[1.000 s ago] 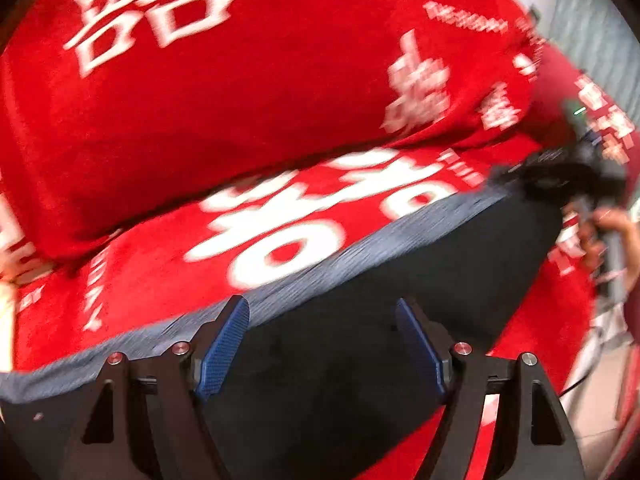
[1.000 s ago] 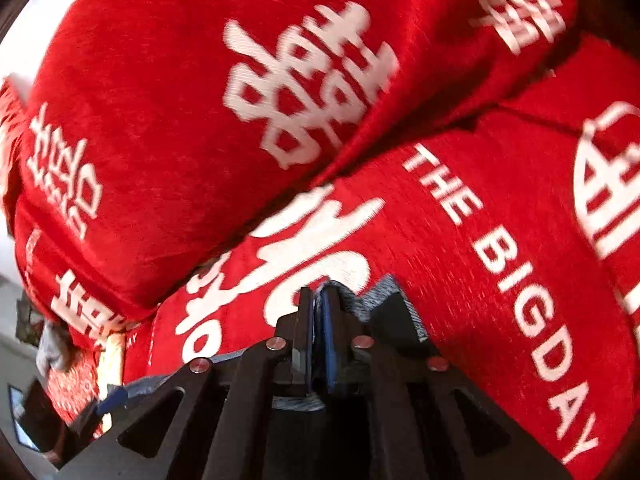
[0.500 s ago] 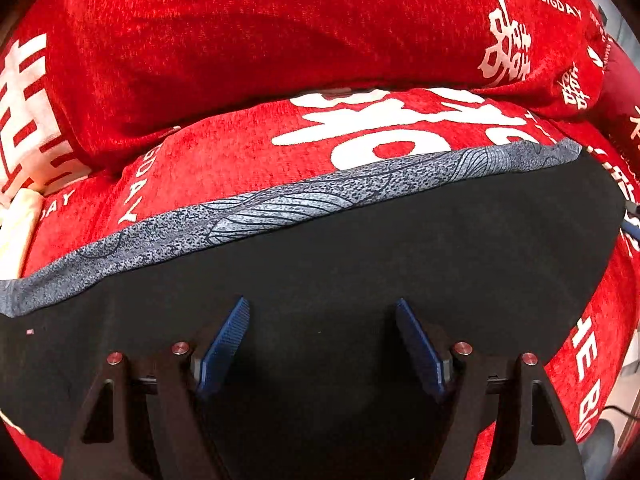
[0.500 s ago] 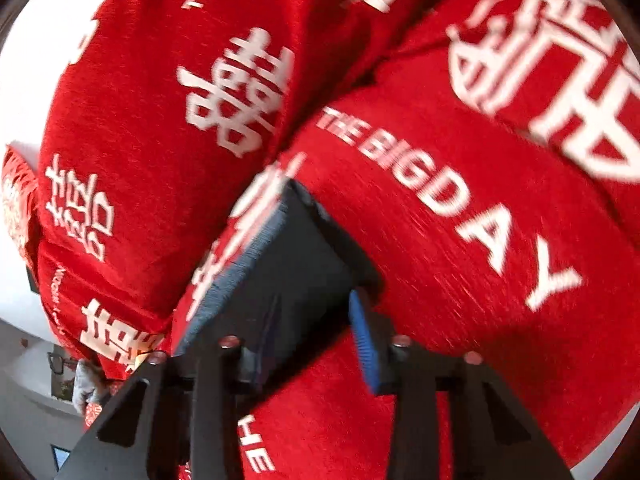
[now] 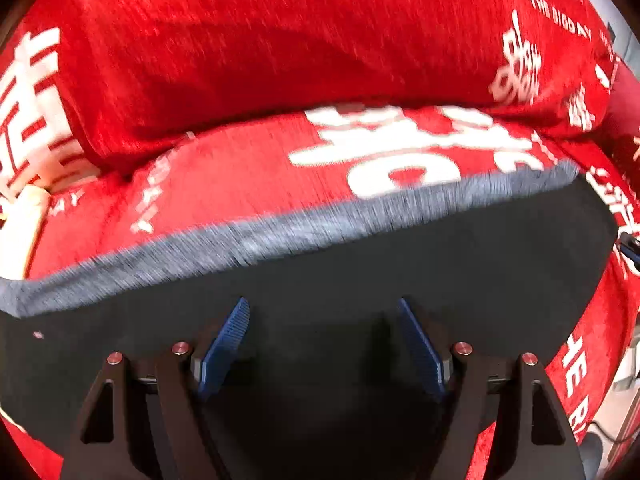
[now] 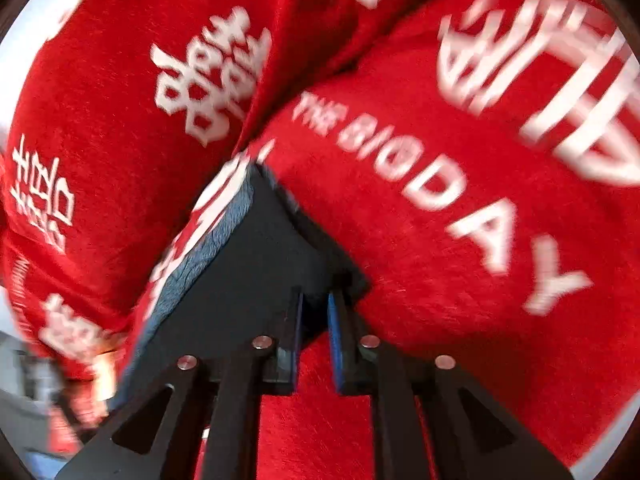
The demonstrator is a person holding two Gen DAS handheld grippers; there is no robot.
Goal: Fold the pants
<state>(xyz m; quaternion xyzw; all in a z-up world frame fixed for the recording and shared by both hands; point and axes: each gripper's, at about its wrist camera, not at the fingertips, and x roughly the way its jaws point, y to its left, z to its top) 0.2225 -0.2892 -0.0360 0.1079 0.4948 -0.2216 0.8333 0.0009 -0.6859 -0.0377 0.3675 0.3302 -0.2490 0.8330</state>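
I see the folded black fabric pants lying flat on the red printed sofa seat cushion; behind them rises the red printed back cushion; my right gripper sits at their corner, jaws closing.

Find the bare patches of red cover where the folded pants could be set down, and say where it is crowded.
Bare cover lies right of the pants, around the "THE BIG DAY" lettering. A second strip runs between the grey waistband and the back cushion. The pants fill the rest, under the left tongs and by the closing right tongs.
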